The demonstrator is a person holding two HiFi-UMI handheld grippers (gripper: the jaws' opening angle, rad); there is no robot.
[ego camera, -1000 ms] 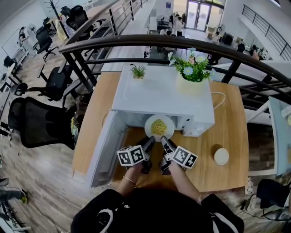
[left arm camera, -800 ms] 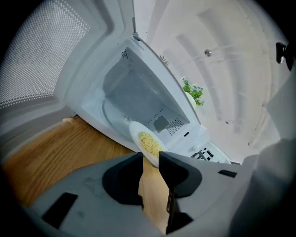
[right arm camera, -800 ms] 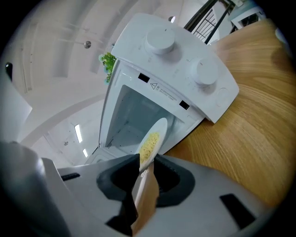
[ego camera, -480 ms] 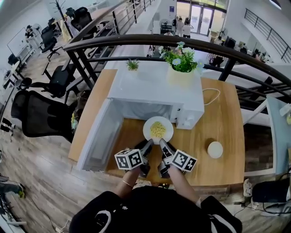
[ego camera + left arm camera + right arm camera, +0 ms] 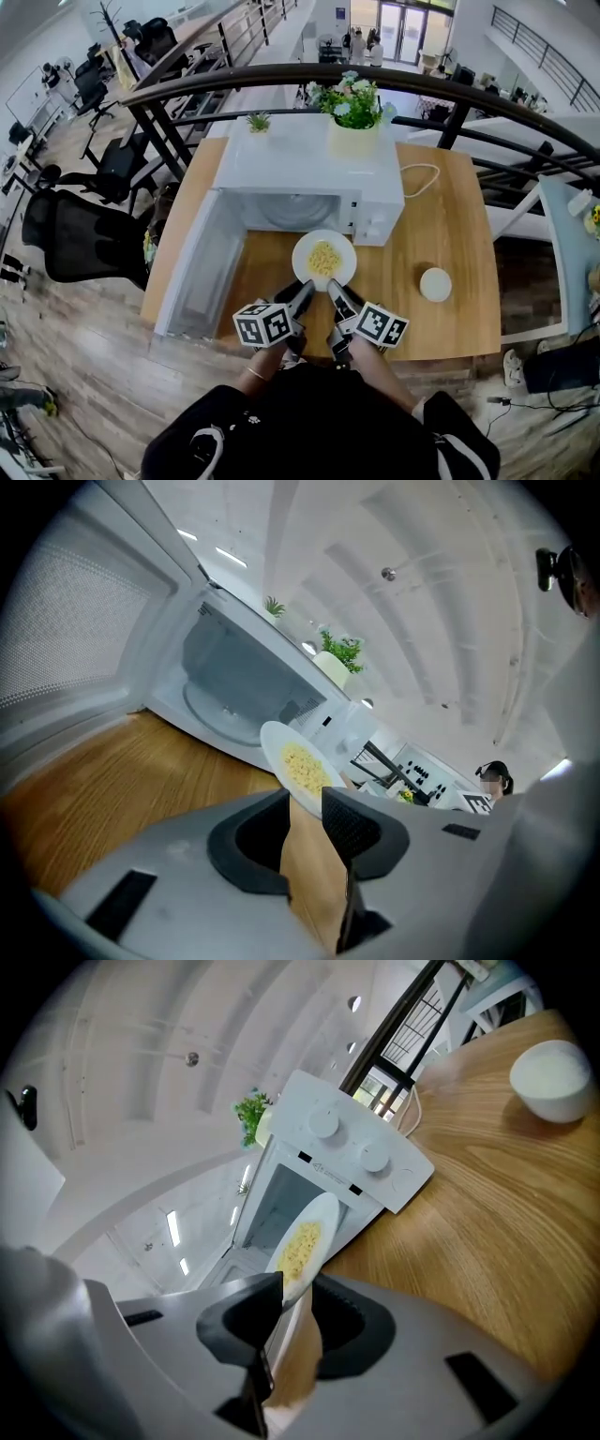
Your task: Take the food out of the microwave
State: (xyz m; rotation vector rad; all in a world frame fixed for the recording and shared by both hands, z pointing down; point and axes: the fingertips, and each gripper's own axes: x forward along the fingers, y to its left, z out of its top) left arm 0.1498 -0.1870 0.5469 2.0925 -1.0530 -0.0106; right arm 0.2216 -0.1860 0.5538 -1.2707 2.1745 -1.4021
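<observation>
The left tool (image 5: pixel 304 291) and the right tool (image 5: pixel 334 291) are each closed tight on the near rim of a white plate (image 5: pixel 323 260) of yellow food (image 5: pixel 324 257). The plate is just in front of the open microwave (image 5: pixel 300 183), over the wooden surface (image 5: pixel 441 234). Removal looks nearly done. The next move is probably to lower the plate level onto the surface, then release it.

One microwave (image 5: pixel 300 164), one plate (image 5: pixel 301 260) of food (image 5: pixel 324 258), one bowl (image 5: pixel 435 284), one table (image 5: pixel 441 216). Two plants: small plant (image 5: pixel 257 122), flowering plant (image 5: pixel 352 98). Two grippers: left gripper (image 5: pixel 303 292), right gripper (image 5: pixel 336 292).
</observation>
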